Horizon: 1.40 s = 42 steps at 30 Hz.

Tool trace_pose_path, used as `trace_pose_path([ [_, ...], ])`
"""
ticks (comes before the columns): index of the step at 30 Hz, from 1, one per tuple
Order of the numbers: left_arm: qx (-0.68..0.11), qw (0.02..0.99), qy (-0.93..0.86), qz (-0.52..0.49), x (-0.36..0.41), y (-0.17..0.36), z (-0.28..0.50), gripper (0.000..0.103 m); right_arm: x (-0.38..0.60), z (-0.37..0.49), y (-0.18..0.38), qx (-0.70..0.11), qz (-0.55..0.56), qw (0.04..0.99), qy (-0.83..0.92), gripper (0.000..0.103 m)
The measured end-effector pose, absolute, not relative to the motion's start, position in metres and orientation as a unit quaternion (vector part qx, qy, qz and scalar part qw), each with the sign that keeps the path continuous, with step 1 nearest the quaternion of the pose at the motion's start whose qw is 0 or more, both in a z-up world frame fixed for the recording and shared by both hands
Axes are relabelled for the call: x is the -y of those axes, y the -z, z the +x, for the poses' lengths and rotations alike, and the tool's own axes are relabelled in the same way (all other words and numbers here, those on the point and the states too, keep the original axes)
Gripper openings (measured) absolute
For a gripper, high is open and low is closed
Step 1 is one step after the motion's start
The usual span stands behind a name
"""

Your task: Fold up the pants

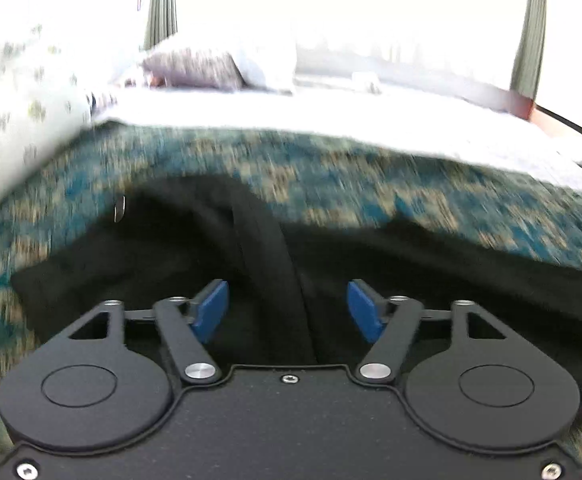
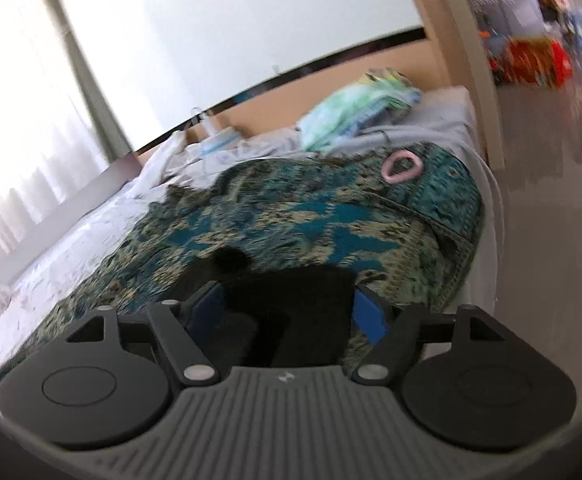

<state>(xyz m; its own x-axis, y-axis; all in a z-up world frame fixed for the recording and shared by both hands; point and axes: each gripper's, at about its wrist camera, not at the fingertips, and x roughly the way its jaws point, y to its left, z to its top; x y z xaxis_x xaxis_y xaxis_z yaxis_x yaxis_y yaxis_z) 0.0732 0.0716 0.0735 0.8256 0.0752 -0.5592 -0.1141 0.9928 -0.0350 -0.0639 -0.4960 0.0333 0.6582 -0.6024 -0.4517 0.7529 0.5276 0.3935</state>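
Note:
Black pants [image 1: 251, 248] lie on a teal and beige patterned cloth [image 1: 371, 176] on a bed. In the left wrist view my left gripper [image 1: 288, 308] is open, its blue pads [image 1: 211, 312] spread over the pants, with a raised fold running between them. In the right wrist view my right gripper [image 2: 287, 308] is open over another part of the black pants [image 2: 291, 304], near their edge on the patterned cloth [image 2: 311, 216]. Neither gripper holds anything.
A white sheet [image 1: 331, 116] and pillows [image 1: 211, 64] lie beyond the cloth. A dotted pillow [image 1: 15, 112] is at left. In the right wrist view, a pink ring [image 2: 403, 168] lies on the cloth, folded clothes [image 2: 355, 112] sit behind, and the bed edge and floor [image 2: 551, 200] are at right.

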Motion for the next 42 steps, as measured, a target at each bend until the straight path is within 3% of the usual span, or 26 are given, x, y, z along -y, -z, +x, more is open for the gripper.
trace_pose_path([
  [7,-0.294,0.945,-0.14,0.011,-0.084,-0.066,0.196,0.09,0.449,-0.042,-0.046,-0.156,0.226,0.9,0.339,0.085],
  [13,-0.402,0.89,-0.214,0.035,-0.106,-0.032,0.283,0.09,0.411,-0.019,-0.044,-0.184,0.182,0.918,0.302,0.085],
  [14,-0.414,0.886,-0.204,0.033,-0.109,-0.028,0.289,0.086,0.405,-0.016,-0.044,-0.188,0.176,0.92,0.296,0.085],
  [15,-0.409,0.891,-0.195,0.028,-0.112,-0.029,0.288,0.056,0.399,-0.012,-0.044,-0.192,0.17,0.923,0.288,0.085],
  [16,-0.398,0.896,-0.193,0.022,-0.114,-0.034,0.284,0.033,0.392,-0.009,-0.045,-0.196,0.166,0.925,0.279,0.085],
  [19,-0.364,0.916,-0.165,-0.031,-0.132,-0.056,0.264,0.01,0.371,0.001,-0.048,-0.205,0.16,0.935,0.24,0.085],
  [28,-0.231,0.958,-0.132,-0.101,-0.18,-0.103,0.135,0.008,0.271,0.083,-0.074,-0.27,0.193,0.943,-0.033,0.085],
  [33,-0.236,0.952,-0.138,-0.139,-0.21,-0.09,0.09,0.008,0.178,0.162,-0.086,-0.336,0.152,0.915,-0.167,0.085],
  [42,-0.273,0.933,-0.134,-0.194,-0.252,-0.051,0.05,0.008,0.075,0.266,-0.045,-0.47,0.094,0.859,-0.177,0.083],
])
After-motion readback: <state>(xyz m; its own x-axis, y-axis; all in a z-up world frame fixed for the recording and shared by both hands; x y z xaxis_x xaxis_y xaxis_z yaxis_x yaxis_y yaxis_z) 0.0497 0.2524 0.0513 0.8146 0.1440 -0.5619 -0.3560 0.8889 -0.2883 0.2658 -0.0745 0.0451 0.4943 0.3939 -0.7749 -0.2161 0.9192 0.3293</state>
